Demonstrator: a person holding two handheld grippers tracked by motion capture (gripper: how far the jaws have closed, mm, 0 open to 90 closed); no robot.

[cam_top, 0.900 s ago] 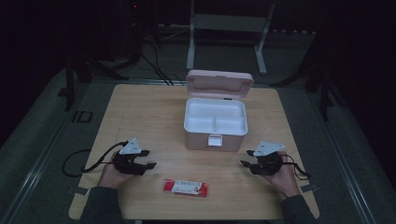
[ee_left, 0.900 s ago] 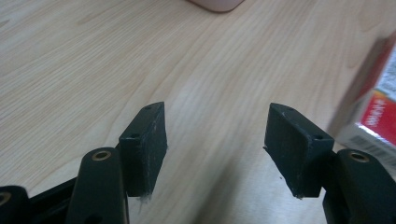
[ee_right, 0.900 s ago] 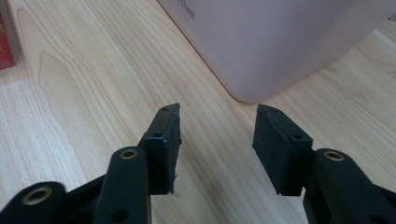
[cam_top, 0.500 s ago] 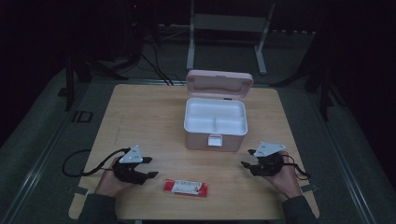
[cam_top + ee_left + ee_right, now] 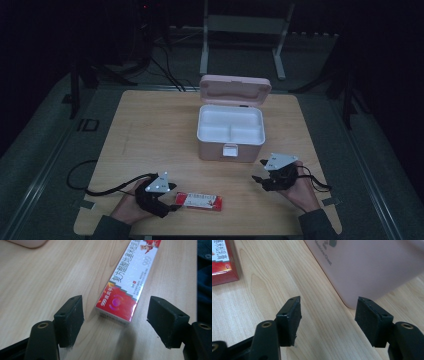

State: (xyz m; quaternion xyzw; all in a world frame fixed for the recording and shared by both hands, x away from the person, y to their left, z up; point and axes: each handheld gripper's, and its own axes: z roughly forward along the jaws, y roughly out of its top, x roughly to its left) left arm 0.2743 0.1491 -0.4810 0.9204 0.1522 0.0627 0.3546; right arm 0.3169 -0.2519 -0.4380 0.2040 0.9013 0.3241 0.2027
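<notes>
Left gripper (image 5: pixel 172 197): black body, grey 3-cornered plate on top w/ small dark marks, black cable trailing off in a loop. Right gripper (image 5: pixel 258 171): same build, black w/ grey 3-cornered plate, thin black cable at the back. Left gripper view: 2 black jaws, blocky, matte pads (image 5: pixel 69 319), each w/ small screw holes on top; brass-coloured rivet on each black arm below. Right gripper view: same 2 black jaws, pads (image 5: pixel 289 320) rough-textured w/ worn, frayed edges, brass rivets on arms. Person: dark sleeves at both wrists, high view.
</notes>
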